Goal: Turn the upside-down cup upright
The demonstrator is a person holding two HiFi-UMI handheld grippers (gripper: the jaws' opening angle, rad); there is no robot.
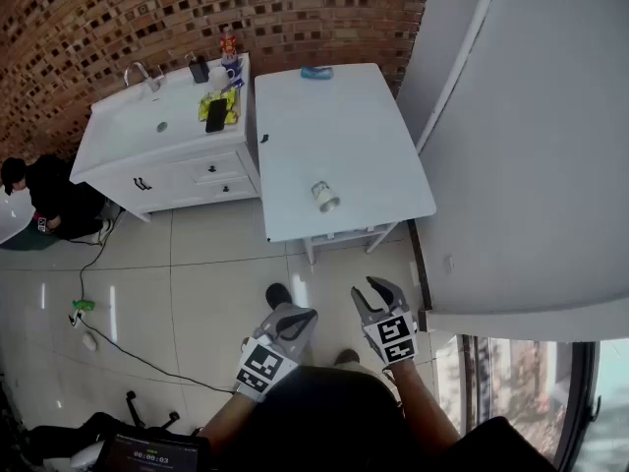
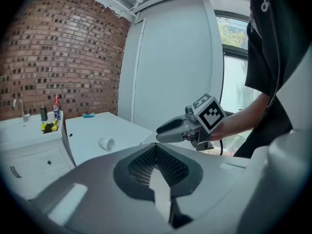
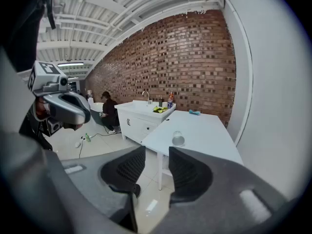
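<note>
- Lying near the front edge of the white counter (image 1: 339, 126), the small pale cup (image 1: 325, 197) seems tipped on its side, with its mouth towards the person holding the grippers; its exact pose is hard to make out at this range
- Nothing else is close to the cup, and it is well apart from both grippers
- Left gripper (image 1: 295, 315) hangs over the tiled floor (image 1: 206, 273), short of the counter; its jaws are clenched together, the mesh pads meet, and nothing is between them
- Right gripper (image 1: 376, 298) is just beside the left one, also over the floor and angled down towards the counter; its jaws are released with a narrow gap, through which only the floor and a counter leg show, so it grasps nothing
- Each gripper carries its cube with square markers at the back, near the person's dark sleeves
- A small blue object (image 1: 316, 72) lies at the far end of the counter, by the brick wall (image 1: 147, 13)
- A white sink cabinet (image 1: 157, 160) stands to the left of the counter and just beside it; on its top are a tap (image 1: 138, 72), a red-topped bottle (image 1: 228, 43), a yellow packet (image 1: 228, 106) and a flat black item (image 1: 216, 115)
- A person in dark clothes (image 1: 49, 200) sits low on the floor at the far left, beside the cabinet
- A black cable (image 1: 128, 354) trails across the floor tiles past a small green item (image 1: 82, 306)
</note>
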